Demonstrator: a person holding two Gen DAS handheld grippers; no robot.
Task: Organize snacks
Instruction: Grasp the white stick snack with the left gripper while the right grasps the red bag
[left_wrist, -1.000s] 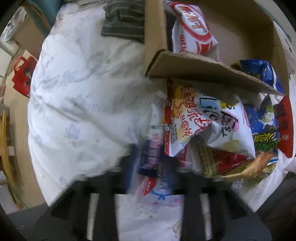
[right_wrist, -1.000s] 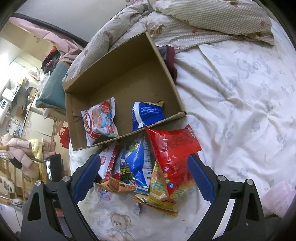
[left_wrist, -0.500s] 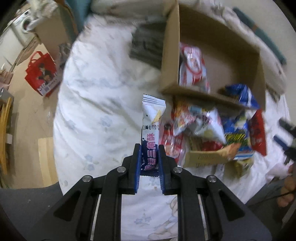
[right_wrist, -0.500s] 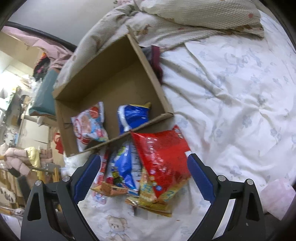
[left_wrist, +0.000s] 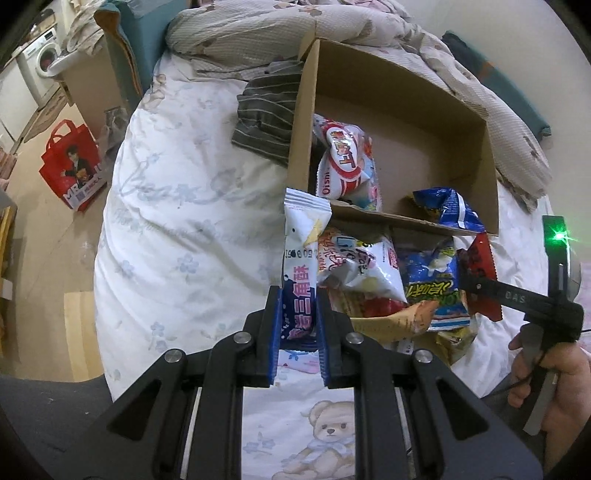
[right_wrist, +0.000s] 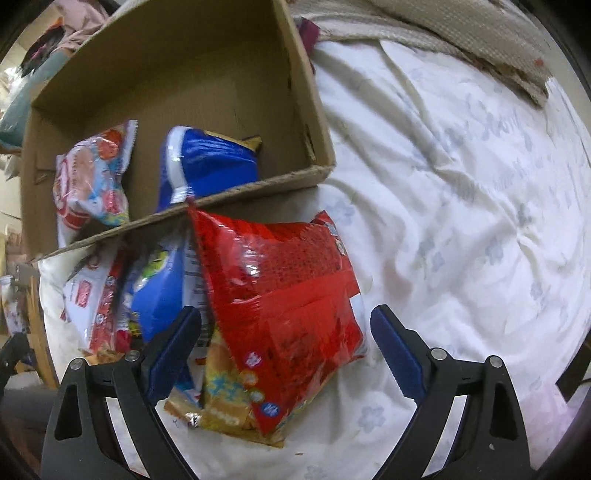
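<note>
The left gripper (left_wrist: 298, 310) was clamped on a narrow white snack packet (left_wrist: 302, 258), its 2 blue pads pressed against the packet's lower, purple-printed part. The packet stood upright out of the jaws, above the white floral bedsheet (left_wrist: 177, 221), with its top edge level with the near wall of the cardboard box (left_wrist: 402, 92).

The right gripper (right_wrist: 286, 347) pointed steeply down over the pile of snacks lying on the sheet just in front of the box. Its jaws stood wide and had just been closing slightly. A red bag (right_wrist: 284, 288) lay between the 2 blue pads, and neither pad pressed on it. The left pad sat close to a blue bag (right_wrist: 159, 299) beside the red bag; whether it touched that bag could not be determined. A yellow bag (right_wrist: 225, 398) lay partly under the red bag.

Inside the box, 2 snacks rested against the near wall: a red-and-white bag (right_wrist: 92, 181) on the left and a blue bag with a yellow corner (right_wrist: 210, 166) to its right.

In the left wrist view, a hand (left_wrist: 550, 373) held the right gripper's handle at the right edge. A red shopping bag (left_wrist: 74, 166) stood on the floor beside the bed.
</note>
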